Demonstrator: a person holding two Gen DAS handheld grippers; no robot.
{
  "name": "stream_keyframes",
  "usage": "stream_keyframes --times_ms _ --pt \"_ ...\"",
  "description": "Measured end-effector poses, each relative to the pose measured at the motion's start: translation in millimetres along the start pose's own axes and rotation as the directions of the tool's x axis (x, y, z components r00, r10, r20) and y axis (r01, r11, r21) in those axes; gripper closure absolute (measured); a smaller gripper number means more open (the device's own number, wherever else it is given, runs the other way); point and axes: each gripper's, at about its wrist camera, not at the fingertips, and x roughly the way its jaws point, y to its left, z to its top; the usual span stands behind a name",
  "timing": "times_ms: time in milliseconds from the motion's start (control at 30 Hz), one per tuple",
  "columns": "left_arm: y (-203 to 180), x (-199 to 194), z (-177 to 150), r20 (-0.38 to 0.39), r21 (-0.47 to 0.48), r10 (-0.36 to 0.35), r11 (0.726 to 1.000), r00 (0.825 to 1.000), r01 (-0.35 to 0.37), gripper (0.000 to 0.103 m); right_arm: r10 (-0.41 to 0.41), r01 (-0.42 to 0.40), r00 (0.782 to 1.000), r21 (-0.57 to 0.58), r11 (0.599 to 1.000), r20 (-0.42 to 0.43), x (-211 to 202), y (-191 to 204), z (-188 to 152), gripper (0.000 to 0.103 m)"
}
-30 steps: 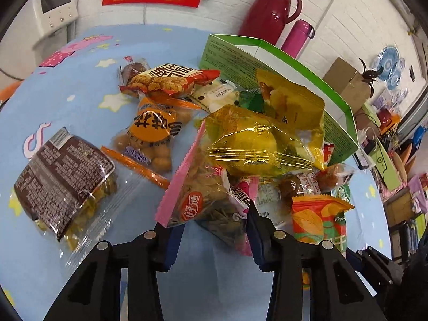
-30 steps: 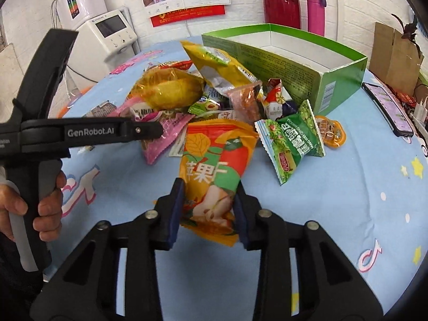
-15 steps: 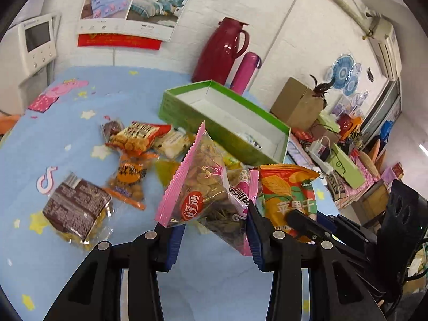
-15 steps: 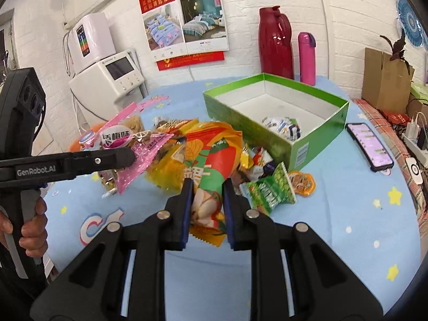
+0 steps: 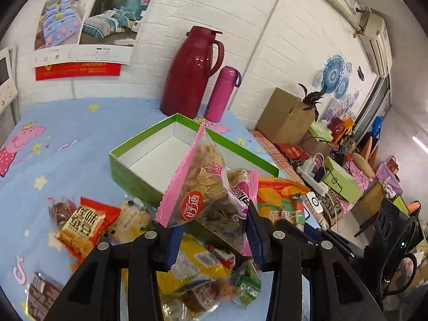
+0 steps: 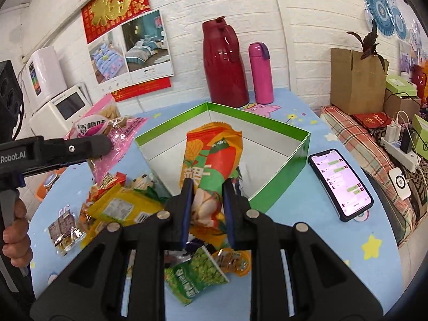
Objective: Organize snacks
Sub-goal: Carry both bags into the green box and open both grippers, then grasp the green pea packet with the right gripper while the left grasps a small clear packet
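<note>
My left gripper (image 5: 214, 227) is shut on a pink-edged clear snack bag (image 5: 206, 190), held up in the air in front of the open green box (image 5: 139, 179). The same pink bag (image 6: 112, 133) shows at the left of the right wrist view, left of the box. My right gripper (image 6: 207, 200) is shut on an orange and green dried-apple bag (image 6: 211, 157), lifted just before the green box (image 6: 283, 174). That orange bag (image 5: 281, 203) appears at the left gripper's right side. Loose snack packets (image 5: 85, 222) lie on the blue tablecloth below both grippers.
A dark red jug (image 6: 223, 64) and a pink flask (image 6: 260, 73) stand behind the box by the wall. A phone (image 6: 341, 184) lies right of the box. A green pea packet (image 6: 195, 275) and yellow packets (image 6: 120, 208) lie near the table's front. A hand (image 6: 16, 235) grips the left tool.
Both grippers have risen off the table with their bags and moved toward the green box. The snack pile now lies below them and the box interior has come into view.
</note>
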Motion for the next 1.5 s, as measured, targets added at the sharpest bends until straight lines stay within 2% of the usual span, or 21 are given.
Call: stream_keyframes --times_ms 233,267,300,333,367,400,500,667,800,1067,1367,1500 --pt "-1 59 18 -0.049 0.021 0.032 0.999 0.998 -0.031 0.059 -0.016 0.016 1.0 0.011 1.0 -0.021 40 -20 14 0.079" --pt "1 65 19 -0.057 0.018 0.032 0.999 0.998 -0.031 0.057 -0.011 0.011 0.999 0.004 1.0 -0.032 47 -21 13 0.077" --pt "4 70 18 -0.064 0.007 0.036 0.999 0.997 -0.035 0.05 -0.009 0.009 0.999 -0.002 1.0 -0.04 52 -22 12 0.075" --pt "7 74 17 -0.068 -0.01 0.024 1.0 0.997 -0.025 0.044 -0.009 0.009 0.999 -0.009 1.0 -0.045 56 -22 11 0.07" --pt "11 77 15 -0.072 -0.028 0.015 0.999 0.997 -0.017 0.026 -0.019 0.018 0.999 -0.017 1.0 -0.05 59 -22 10 0.048" --pt "15 78 14 -0.068 -0.052 0.015 0.998 0.998 -0.019 0.013 -0.037 0.036 0.998 -0.026 0.999 -0.042 59 -22 8 0.03" --pt "22 72 9 -0.022 -0.071 0.075 0.995 0.997 -0.077 0.011 -0.05 0.05 0.999 -0.075 0.996 -0.003 51 -17 6 0.021" --pt "24 55 5 0.001 -0.058 0.13 0.99 0.991 -0.13 0.011 -0.058 0.059 0.998 -0.083 0.995 0.016 33 -12 6 0.019" --pt "20 30 -2 0.043 -0.042 0.16 0.987 0.986 -0.158 0.01 -0.04 0.042 0.998 -0.058 0.997 0.039 10 -5 2 0.008" --pt "6 -24 -28 0.09 -0.021 0.248 0.969 0.965 -0.247 0.01 -0.019 0.025 0.997 -0.075 0.997 0.073 -33 15 -20 0.007" --pt "4 -56 -70 0.08 -0.03 0.276 0.961 0.958 -0.275 0.01 0.0 0.001 1.0 -0.054 0.999 0.025 -56 23 -57 0.006" --pt "15 -62 -93 0.05 -0.036 0.272 0.962 0.961 -0.271 0.01 -0.006 0.005 1.0 -0.043 0.999 -0.02 -57 21 -74 0.006"
